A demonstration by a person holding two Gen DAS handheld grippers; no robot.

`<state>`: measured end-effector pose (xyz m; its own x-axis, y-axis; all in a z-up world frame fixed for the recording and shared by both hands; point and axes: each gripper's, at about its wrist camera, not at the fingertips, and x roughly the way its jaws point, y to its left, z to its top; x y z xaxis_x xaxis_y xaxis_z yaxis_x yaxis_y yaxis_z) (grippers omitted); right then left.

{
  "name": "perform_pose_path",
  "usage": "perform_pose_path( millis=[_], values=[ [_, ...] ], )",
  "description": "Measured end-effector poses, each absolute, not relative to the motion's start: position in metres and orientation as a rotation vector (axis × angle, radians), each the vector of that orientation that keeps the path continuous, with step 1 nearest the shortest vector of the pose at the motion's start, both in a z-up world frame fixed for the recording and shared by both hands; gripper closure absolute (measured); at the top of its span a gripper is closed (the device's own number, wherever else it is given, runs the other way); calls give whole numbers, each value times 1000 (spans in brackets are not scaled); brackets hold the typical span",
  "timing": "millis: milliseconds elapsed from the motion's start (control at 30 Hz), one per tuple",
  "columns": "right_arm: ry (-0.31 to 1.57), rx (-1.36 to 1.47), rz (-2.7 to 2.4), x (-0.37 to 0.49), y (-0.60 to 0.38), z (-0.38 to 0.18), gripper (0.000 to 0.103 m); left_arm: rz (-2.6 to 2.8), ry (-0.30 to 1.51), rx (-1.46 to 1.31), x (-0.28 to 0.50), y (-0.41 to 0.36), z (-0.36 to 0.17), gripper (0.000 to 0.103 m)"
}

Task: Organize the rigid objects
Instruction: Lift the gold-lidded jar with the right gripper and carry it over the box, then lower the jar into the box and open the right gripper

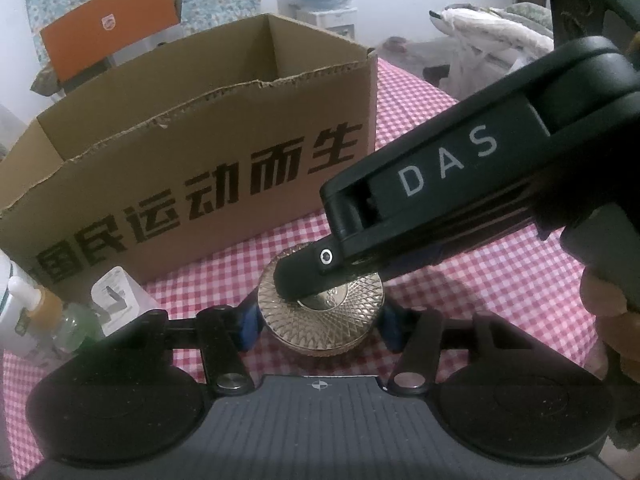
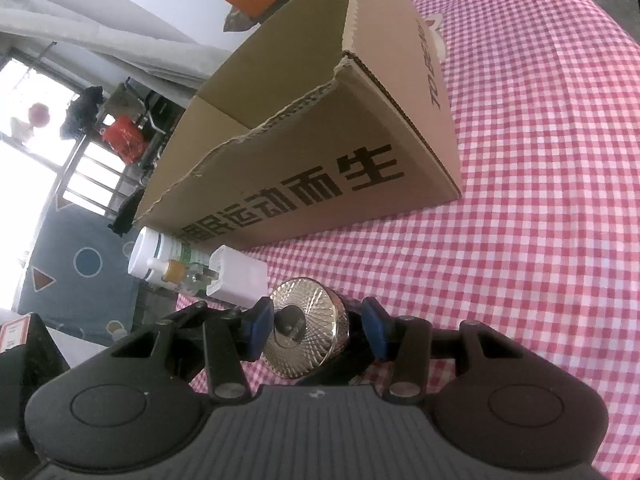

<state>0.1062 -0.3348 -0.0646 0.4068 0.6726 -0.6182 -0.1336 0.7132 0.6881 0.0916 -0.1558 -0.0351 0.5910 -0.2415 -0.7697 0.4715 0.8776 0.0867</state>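
A round gold jar with a faceted lid (image 1: 322, 320) stands on the checked cloth in front of an open cardboard box (image 1: 192, 168). My left gripper (image 1: 320, 326) has its blue pads on both sides of the jar, closed on it. The right gripper's black finger (image 1: 308, 276) reaches in from the right and lies over the lid. In the right wrist view the jar (image 2: 306, 338) sits between the right gripper's blue pads (image 2: 258, 322); the left pad touches it, the right pad stands slightly off. The right gripper (image 2: 316, 330) looks open around the jar.
A white pump bottle (image 2: 150, 256), a small clear bottle (image 2: 188, 278) and a white box (image 2: 236, 280) stand left of the jar at the table edge. The red-and-white checked cloth (image 2: 540, 200) spreads to the right. An orange box (image 1: 108, 44) sits behind the cardboard box.
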Motion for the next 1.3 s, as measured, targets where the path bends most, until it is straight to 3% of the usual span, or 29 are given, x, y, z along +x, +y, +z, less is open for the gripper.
perform_pose_path(
  millis=[467,767,1067,1300],
  values=[
    [995,587,570,97,-328,-43,52,-406,785,300,76,-145,-14,47],
    [908,528,617,104,-311,8,52,-373,694,269,77,-131,30,47],
    [847,477,661,159,-296,66,52,-338,641,222,126,-121,74,47],
    [962,466,667,230,-282,62,52,-336,784,115,194,-107,71,47]
  ],
)
